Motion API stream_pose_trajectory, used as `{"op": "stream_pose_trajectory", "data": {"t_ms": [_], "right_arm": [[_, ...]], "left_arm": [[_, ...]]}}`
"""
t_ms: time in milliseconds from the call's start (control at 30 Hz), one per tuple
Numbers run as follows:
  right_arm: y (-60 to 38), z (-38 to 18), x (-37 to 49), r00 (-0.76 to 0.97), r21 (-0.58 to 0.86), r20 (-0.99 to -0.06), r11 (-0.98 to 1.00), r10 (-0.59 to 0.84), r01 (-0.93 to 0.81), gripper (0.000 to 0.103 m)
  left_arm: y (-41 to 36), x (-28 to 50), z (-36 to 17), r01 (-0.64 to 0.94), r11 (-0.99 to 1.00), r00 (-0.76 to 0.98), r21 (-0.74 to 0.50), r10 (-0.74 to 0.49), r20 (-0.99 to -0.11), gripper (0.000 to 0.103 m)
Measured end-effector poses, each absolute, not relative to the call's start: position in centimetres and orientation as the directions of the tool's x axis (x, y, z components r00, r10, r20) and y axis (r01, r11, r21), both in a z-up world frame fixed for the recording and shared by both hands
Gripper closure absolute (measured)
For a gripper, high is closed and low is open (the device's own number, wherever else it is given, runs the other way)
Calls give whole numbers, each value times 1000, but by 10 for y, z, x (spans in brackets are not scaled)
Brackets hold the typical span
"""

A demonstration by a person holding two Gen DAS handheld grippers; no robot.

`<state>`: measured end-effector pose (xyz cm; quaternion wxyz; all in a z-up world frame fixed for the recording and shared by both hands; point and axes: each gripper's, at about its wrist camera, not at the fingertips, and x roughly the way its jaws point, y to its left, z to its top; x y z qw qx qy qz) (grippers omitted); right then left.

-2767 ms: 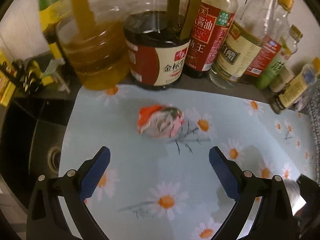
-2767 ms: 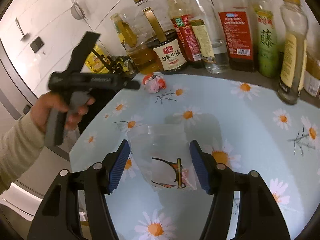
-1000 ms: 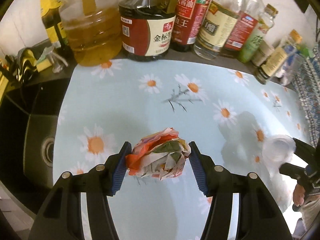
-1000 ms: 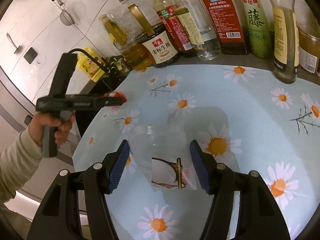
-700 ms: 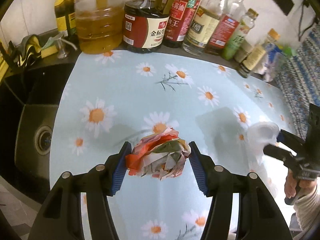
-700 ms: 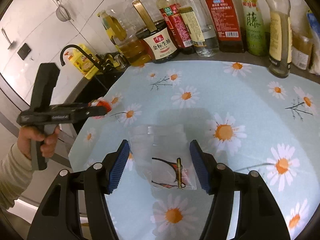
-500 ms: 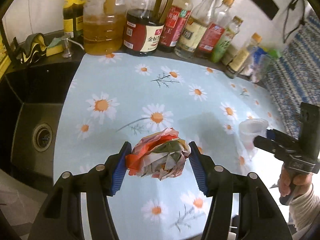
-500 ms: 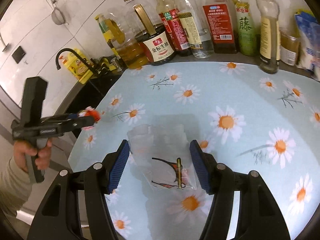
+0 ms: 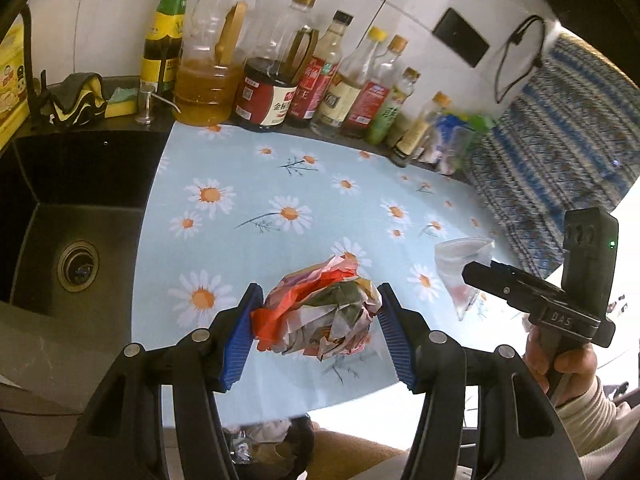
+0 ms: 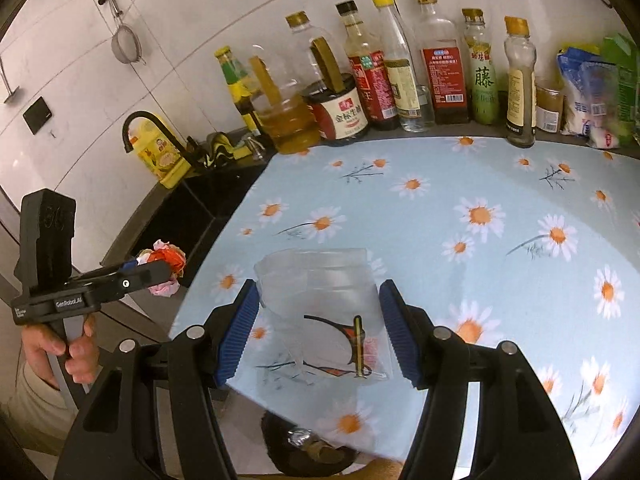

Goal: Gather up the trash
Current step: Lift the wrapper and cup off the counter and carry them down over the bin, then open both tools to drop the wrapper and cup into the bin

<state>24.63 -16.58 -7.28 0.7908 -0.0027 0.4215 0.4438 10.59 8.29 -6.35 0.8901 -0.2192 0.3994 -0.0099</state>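
Both claws (image 9: 318, 330) (image 10: 318, 330) raised, loaded

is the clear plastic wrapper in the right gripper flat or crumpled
Mostly flat. The clear wrapper hangs as a loosely creased sheet between the right gripper's blue fingers, unlike the balled-up paper wad in the left gripper.

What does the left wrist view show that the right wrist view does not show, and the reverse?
Only the left wrist view shows the sink drain, the blue patterned cloth at the far right, and the left claw shut on the crumpled wrapper ball up close.

Only the right wrist view shows the black faucet, the hanging strainer, and the right claw shut on the clear plastic bag up close.

Both show the daisy tablecloth, the row of bottles, both pieces of trash, and a dark bin below the table edge.
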Motion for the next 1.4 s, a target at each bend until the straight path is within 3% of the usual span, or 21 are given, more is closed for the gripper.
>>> {"op": "stream_pose_trajectory", "data": {"t_ms": [433,767,1000,1400], "right_arm": [[-157,-48,146,301,355,-650,629,698,-692,41],[-153,-69,95,290,368,-687,664,666,-651,41],[-157,-108,79,237,404,-725,678,647,-615,41],[-172,-238,69,74,480,-812,735,579,-480,41]], "left_arm": [[89,32,-58,-98,899,690,-426,-247,-681,47],[89,-6,-84,-91,887,651,-454,-292,-701,47],[79,-19,-121,-107,879,592,-464,-319,-740,47],[64,-26,-258,-245,884,361,-398,-298,-884,47]]}}
